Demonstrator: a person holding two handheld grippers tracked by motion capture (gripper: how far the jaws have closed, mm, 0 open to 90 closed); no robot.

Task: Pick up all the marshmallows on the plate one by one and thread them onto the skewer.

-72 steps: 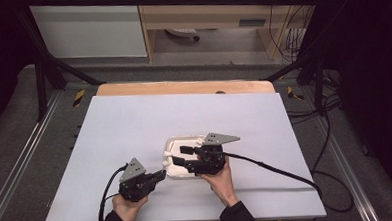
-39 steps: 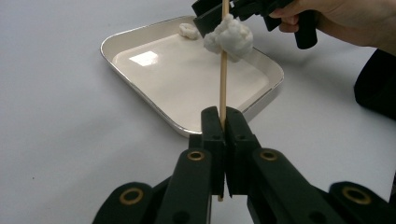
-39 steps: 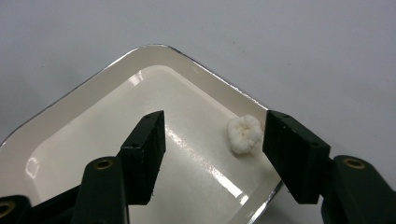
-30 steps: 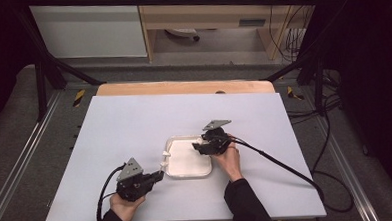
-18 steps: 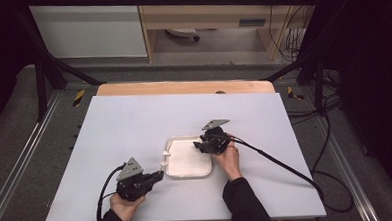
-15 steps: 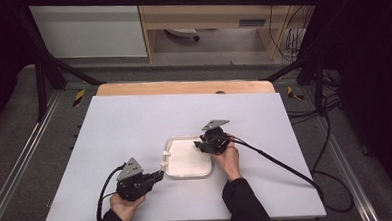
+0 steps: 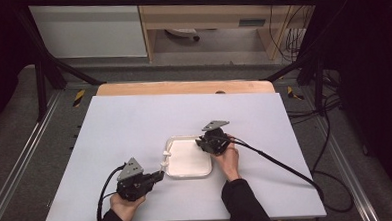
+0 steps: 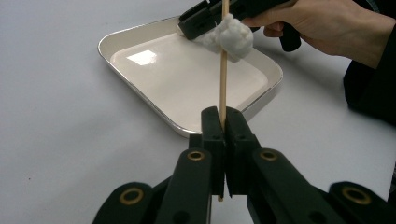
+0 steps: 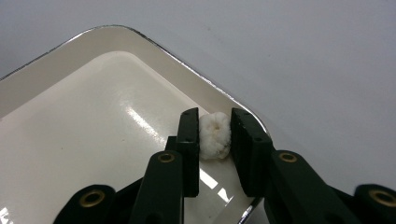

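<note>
A white tray (image 7: pixel 186 163) lies mid-table. My left gripper (image 7: pixel 158 175) rests at its near left corner. In the left gripper view, the left gripper (image 8: pixel 223 114) is shut on a thin wooden skewer (image 8: pixel 223 79) that stands upright, with a white puffy lump (image 8: pixel 232 33) threaded near its top. My right gripper (image 7: pixel 201 142) reaches into the tray's far right corner. In the right gripper view its jaws have just been closing, and the right gripper (image 9: pixel 215 114) now has both pads against a second white lump (image 9: pixel 215 135) on the tray floor (image 9: pixel 93 121).
The tray sits on a white tabletop (image 7: pixel 134 123) with a wooden strip (image 7: pixel 183 87) along the far edge. Black cables (image 7: pixel 276 162) trail from both grippers toward the near side. A metal frame and floor rails (image 7: pixel 16 168) flank the table.
The right hand moved from the tray's near middle to its far right corner and has stayed there for the last second. The left hand and skewer have not moved.
</note>
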